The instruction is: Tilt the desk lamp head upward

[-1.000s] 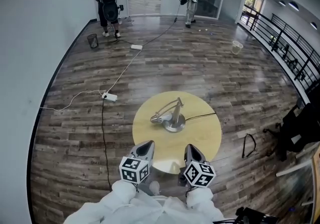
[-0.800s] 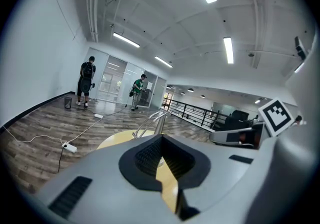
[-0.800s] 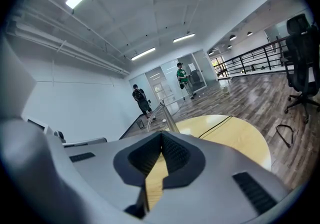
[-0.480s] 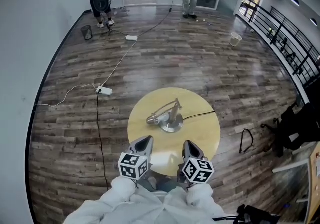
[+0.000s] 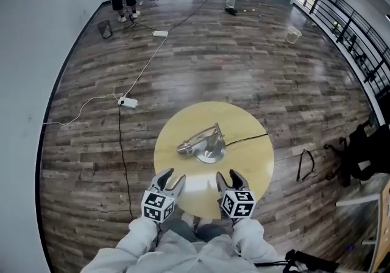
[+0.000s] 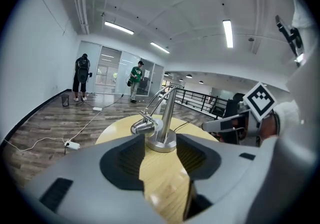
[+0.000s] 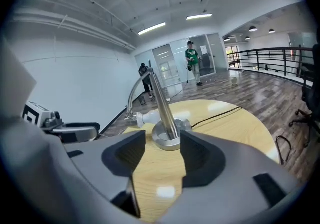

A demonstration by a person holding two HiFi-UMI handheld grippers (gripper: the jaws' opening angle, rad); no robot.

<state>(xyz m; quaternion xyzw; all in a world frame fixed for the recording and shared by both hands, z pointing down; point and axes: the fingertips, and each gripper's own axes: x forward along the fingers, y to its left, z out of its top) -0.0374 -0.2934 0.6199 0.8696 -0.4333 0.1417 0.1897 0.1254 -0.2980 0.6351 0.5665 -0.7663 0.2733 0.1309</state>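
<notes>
LAMP AWAITS A LIFT: A silver lamp (image 5: 206,144) stood near the middle of a round wooden table (image 5: 250,171). Its head (image 5: 186,145) drooped low to the person's left of the base (image 5: 211,155), close above the tabletop, and a black cord (image 5: 247,140) ran off toward the right-hand edge. The left gripper (image 5: 171,177) and the right gripper (image 5: 228,175) hovered side by side over the table's near edge, well short of the lamp and both pointed at it. Each claw's jaws were opening, partly apart, and neither had hold of anything: in both gripper views only bare tabletop lay between the pads, with the lamp beyond them. The tilt itself had not begun. Done well, it looked like a two-handed job. The right gripper, lined up with the stem (image 7: 161,105), would likely do best clamping it low down or pressing on the base, so the light stand could not slide or tip. The left gripper, on the head's side, could then take the head with both pads square across its body, since the smooth metal might slip. The lift would probably need to be a slow upward swing about the head's joint rather than a straight pull, and kept clear of the cord.
</notes>
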